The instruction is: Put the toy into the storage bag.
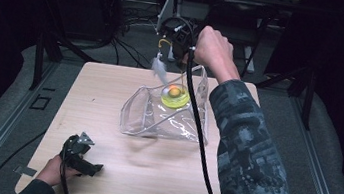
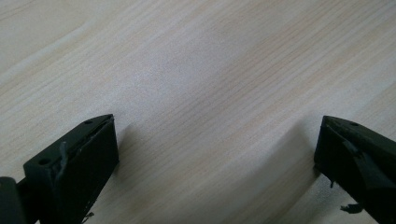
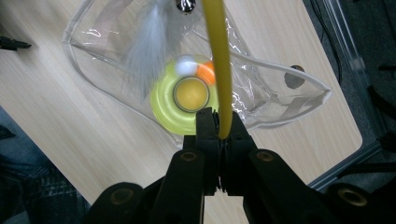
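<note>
right tongs [image 3: 218,125] clamped on yellow wand [image 3: 218,65], upright, feather [image 3: 147,46] hanging | left tongs [image 2: 215,154] apart

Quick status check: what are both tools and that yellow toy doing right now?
Right tool shut on yellow wand, held above the clear pouch. Feather dangling over yellow ring toy. Left tool open, low over the bare table. Nothing blocking.

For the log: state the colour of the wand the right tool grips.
Yellow wand, clearest in the right gripper view.
</note>
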Demonstrator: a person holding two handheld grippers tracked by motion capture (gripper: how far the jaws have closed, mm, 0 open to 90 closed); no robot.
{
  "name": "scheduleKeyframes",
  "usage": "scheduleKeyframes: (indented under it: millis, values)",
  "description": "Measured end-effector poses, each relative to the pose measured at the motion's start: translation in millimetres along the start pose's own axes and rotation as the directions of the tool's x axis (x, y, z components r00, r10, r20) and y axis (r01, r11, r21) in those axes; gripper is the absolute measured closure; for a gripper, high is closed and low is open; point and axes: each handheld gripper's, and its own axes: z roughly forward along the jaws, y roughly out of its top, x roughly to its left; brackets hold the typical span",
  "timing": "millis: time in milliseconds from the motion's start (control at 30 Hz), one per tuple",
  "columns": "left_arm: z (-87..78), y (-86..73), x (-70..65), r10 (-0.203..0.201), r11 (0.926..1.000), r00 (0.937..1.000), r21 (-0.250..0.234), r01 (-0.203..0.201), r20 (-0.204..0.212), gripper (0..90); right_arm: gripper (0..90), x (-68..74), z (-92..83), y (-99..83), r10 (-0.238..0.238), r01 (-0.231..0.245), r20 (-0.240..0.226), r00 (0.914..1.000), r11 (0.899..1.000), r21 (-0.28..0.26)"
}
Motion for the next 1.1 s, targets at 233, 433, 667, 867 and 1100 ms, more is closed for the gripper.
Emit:
scheduleKeyframes:
  millis: [233, 433, 667, 867, 1100]
  values:
    - [-0.1, -0.1, 0.1, 0.001, 1.0000, 1.0000, 0.000, -0.001, 0.000, 0.0, 87.9, 3.7, 20.5, 0.7, -0.003, 0.003, -0.011, 0.9999, 1.000, 0.014]
    - [-0.1, -0.1, 0.0, 0.001, 1.0000, 1.0000, 0.000, -0.001, 0.000, 0.0, 87.9, 6.2, 34.1, -3.6, -0.002, 0.003, -0.028, 0.9996, 1.000, 0.021]
    - [0.0, 0.0, -0.2, -0.001, 1.0000, 1.0000, 0.000, 0.001, -0.001, 0.0, 87.9, 12.7, 51.9, -12.1, -0.017, 0.018, -0.038, 0.9991, 1.000, 0.020]
    - [0.0, 0.2, -0.5, -0.004, 1.0000, 1.0000, 0.001, 0.004, -0.002, 0.0, 87.9, 15.7, 66.5, -21.0, -0.014, 0.015, -0.045, 0.9989, 1.000, 0.016]
    - [0.1, 0.2, -0.6, -0.006, 1.0000, 1.0000, 0.000, 0.006, -0.002, 0.0, 87.9, 18.1, 82.7, -28.4, -0.016, 0.017, -0.045, 0.9989, 0.999, 0.027]
